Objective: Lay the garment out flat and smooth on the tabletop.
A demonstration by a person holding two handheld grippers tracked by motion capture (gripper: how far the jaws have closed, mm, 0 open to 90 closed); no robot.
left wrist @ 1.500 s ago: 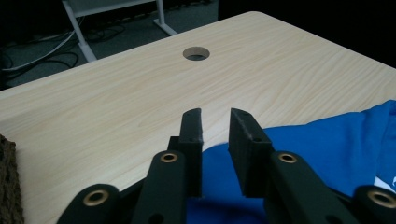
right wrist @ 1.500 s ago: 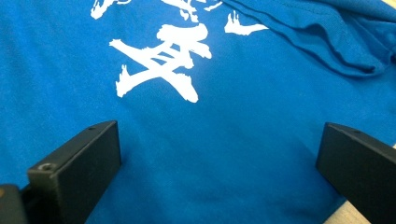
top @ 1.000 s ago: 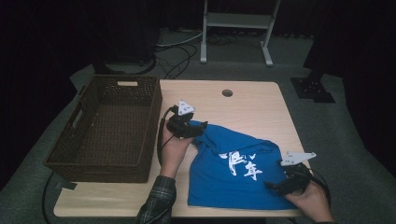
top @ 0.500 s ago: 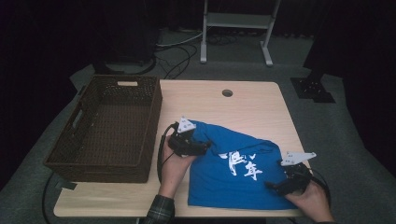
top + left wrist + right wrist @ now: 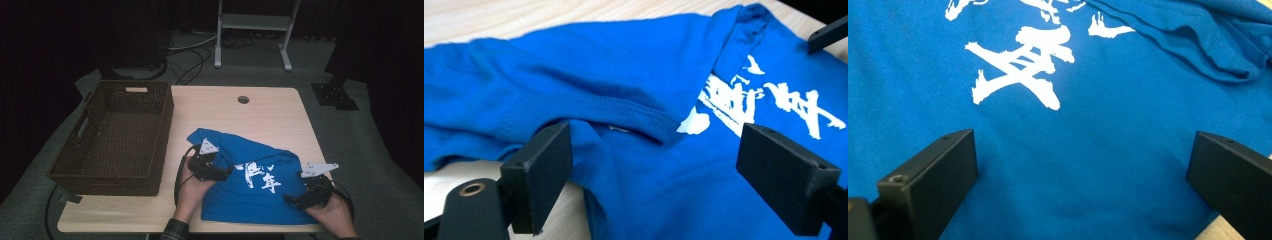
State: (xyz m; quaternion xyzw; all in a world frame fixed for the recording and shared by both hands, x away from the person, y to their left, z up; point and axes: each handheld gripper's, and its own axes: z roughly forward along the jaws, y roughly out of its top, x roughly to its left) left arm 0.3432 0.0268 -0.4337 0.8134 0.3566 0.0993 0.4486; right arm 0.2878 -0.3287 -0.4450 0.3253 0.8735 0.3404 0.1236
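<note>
A blue T-shirt (image 5: 260, 200) with white printed characters lies crumpled on the near right part of the wooden table (image 5: 240, 115). My left gripper (image 5: 226, 172) rests low at the shirt's left side. Its jaws have just been opening and now stand wide in the left gripper view (image 5: 664, 167), with the ribbed collar (image 5: 624, 107) and loose cloth between them, unpinched. My right gripper (image 5: 291, 199) sits at the shirt's near right edge, open. In the right gripper view (image 5: 1085, 172) flat blue cloth (image 5: 1128, 100) and the print lie beyond the jaws.
A dark wicker basket (image 5: 105, 184) stands on the left part of the table, close to the shirt's left edge. A round cable hole (image 5: 243, 99) sits near the far edge. A metal stand (image 5: 252, 30) and cables are on the floor beyond.
My left hand has come toward the near edge and lower, from the shirt's far left corner down along its left side. The right hand has stayed put.
</note>
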